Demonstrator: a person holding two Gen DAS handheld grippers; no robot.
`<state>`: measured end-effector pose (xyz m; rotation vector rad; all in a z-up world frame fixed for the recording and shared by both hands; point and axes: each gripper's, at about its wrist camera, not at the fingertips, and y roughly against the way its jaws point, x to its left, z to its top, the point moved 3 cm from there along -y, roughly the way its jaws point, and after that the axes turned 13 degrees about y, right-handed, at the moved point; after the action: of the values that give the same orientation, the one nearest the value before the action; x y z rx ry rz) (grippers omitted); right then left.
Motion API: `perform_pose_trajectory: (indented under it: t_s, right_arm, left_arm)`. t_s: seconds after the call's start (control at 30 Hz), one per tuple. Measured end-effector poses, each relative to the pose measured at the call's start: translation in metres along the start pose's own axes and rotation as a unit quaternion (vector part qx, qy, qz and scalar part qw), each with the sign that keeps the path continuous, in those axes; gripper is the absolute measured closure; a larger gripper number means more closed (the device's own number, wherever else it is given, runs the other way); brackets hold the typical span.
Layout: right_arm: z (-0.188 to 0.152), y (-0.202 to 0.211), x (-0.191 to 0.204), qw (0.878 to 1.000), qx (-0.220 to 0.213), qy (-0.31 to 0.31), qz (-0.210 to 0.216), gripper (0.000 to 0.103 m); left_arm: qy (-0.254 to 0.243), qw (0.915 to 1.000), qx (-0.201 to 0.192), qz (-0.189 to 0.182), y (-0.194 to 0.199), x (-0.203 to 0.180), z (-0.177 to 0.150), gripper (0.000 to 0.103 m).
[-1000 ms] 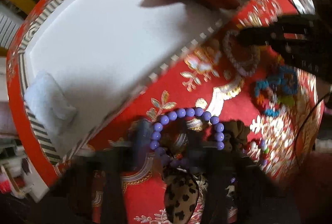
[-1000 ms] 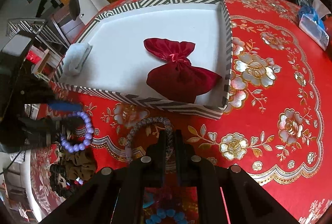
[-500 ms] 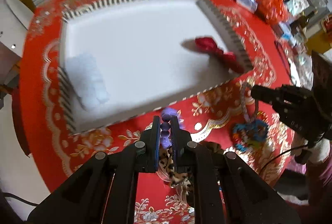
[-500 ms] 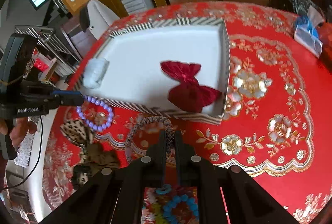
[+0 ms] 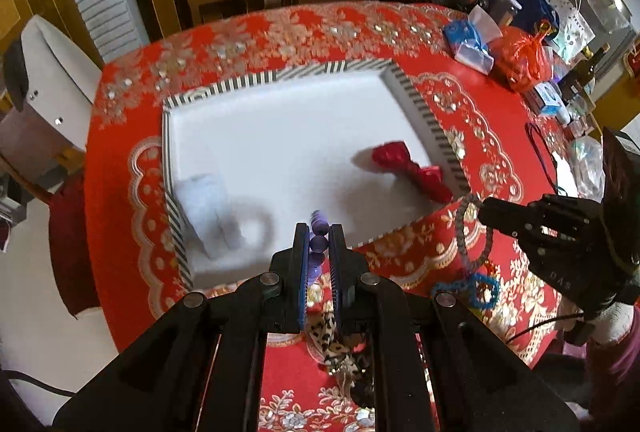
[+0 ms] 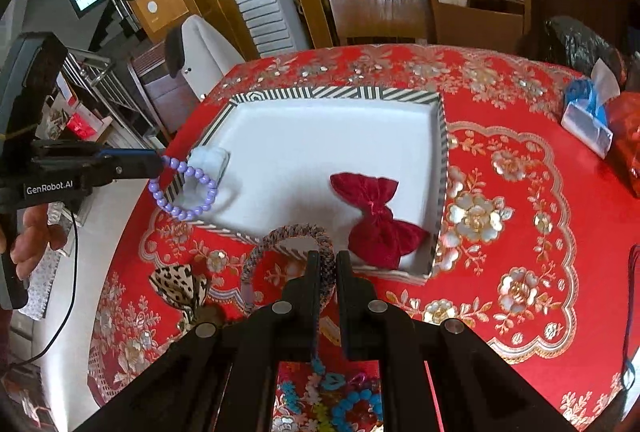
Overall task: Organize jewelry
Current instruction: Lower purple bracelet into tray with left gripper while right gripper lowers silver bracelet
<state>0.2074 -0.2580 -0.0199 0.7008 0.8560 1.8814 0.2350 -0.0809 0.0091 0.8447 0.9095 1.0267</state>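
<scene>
My left gripper (image 5: 319, 232) is shut on a purple bead bracelet (image 5: 319, 244) and holds it in the air over the near left corner of the white tray (image 5: 420, 108); the bracelet hangs from it in the right wrist view (image 6: 184, 188). My right gripper (image 6: 324, 260) is shut on a grey braided bracelet (image 6: 276, 240), lifted above the red tablecloth near the tray's front edge; it also shows in the left wrist view (image 5: 464, 232). A red velvet bow pouch (image 6: 376, 216) and a pale blue cloth (image 6: 208, 172) lie in the tray (image 6: 320, 136).
A leopard-print scrunchie (image 6: 180, 284) and colourful bead pieces (image 6: 340, 404) lie on the cloth in front of the tray. Tissue packs and bags (image 5: 500, 44) crowd the table's far right. Wooden chairs (image 6: 400, 8) stand behind the table.
Both grippers have risen away from the table, each carrying its bracelet. The left one has moved with the purple bracelet over the tray's near left corner.
</scene>
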Motion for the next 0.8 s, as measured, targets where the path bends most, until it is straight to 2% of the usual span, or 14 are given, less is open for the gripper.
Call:
perform_pose_trajectory:
  t_s: [0.37,0.8]
  right_arm:
    - [0.024,-0.023,-0.005,1.000,0.007,0.002,-0.005,0.096]
    - [0.043,-0.080,-0.007,0.999,0.040,0.001,-0.003,0.096]
  left_arm:
    - [0.006,0.9997,-0.013,0.022,-0.010,-0.003,0.018,0.095]
    - [0.056,0.9982,0.003,0.022,-0.047,0.011,0.037,0.095]
